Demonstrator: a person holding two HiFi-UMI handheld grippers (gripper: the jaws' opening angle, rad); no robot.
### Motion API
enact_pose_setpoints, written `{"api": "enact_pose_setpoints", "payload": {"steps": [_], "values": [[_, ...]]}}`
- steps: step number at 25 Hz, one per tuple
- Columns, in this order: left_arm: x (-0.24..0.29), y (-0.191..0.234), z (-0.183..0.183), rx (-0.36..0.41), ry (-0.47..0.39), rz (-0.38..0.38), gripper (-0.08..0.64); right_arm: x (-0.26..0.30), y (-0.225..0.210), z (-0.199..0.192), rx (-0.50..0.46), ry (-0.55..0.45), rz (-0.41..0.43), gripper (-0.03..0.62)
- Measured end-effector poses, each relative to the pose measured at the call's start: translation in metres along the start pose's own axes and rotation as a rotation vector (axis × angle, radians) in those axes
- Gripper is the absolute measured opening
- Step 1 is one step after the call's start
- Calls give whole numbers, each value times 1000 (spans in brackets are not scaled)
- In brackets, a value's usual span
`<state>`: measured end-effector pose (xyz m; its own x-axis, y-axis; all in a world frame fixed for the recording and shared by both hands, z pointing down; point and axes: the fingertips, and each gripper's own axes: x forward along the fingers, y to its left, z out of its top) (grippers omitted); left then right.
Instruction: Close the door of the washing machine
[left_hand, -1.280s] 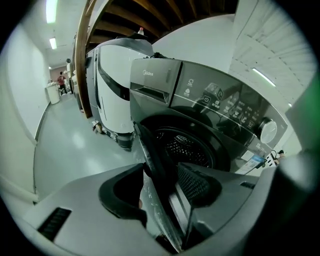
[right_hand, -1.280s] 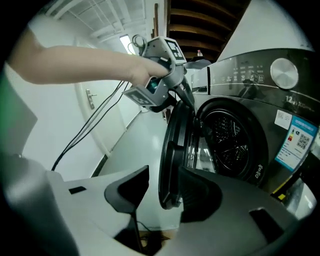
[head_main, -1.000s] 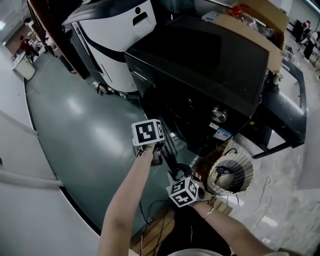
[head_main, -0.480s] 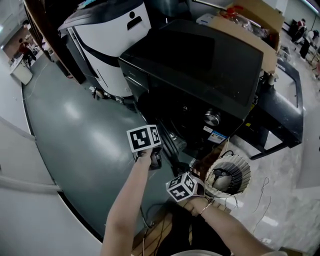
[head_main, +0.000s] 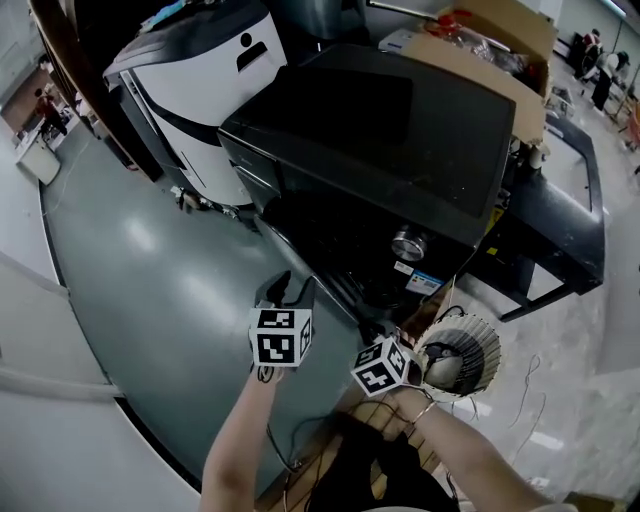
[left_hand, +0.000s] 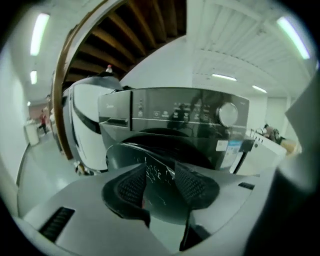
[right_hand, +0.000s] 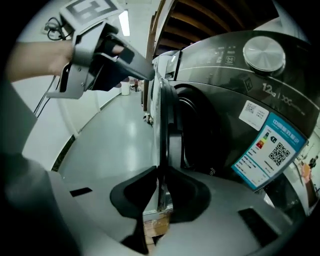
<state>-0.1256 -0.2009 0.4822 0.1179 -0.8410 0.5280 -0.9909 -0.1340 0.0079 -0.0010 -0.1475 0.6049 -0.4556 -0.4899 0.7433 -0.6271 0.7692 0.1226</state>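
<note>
The dark washing machine (head_main: 400, 130) stands with its round door (head_main: 332, 288) swung out toward me. Seen along my right gripper (right_hand: 161, 192), the door's edge (right_hand: 162, 125) runs upright between the two pads, which are closing and press on it. That gripper (head_main: 375, 342) sits low by the machine's front in the head view. My left gripper (head_main: 285, 290) is further left, before the door's outer face. Its jaws are closing but stand apart (left_hand: 160, 182), with the door glass (left_hand: 155, 160) just beyond and nothing pinched. Its tip (right_hand: 144, 72) nears the door's top rim.
A white machine (head_main: 200, 90) stands left of the washer, and a cardboard box (head_main: 480, 50) behind it. A round wire fan (head_main: 460, 355) lies on the floor right of my right hand. Cables trail near my feet. Grey floor (head_main: 150, 290) spreads to the left.
The left gripper has dropped lower and leftward in the head view and rolled, its marker cube now facing up. The right gripper has shifted right, toward the door's edge.
</note>
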Motion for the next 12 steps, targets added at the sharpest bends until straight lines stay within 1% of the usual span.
{"api": "enact_pose_setpoints", "payload": {"steps": [2, 4, 9, 12], "values": [[6, -17, -5, 129, -22, -32, 196, 2, -11, -1, 19, -11, -4, 72], [12, -35, -8, 207, -42, -67, 198, 4, -21, -3, 35, -19, -9, 72], [26, -64, -19, 305, -62, -107, 198, 9, -37, -3, 20, -54, -37, 77], [34, -74, -30, 390, -55, -120, 199, 10, -45, -6, 16, -73, -60, 78]]}}
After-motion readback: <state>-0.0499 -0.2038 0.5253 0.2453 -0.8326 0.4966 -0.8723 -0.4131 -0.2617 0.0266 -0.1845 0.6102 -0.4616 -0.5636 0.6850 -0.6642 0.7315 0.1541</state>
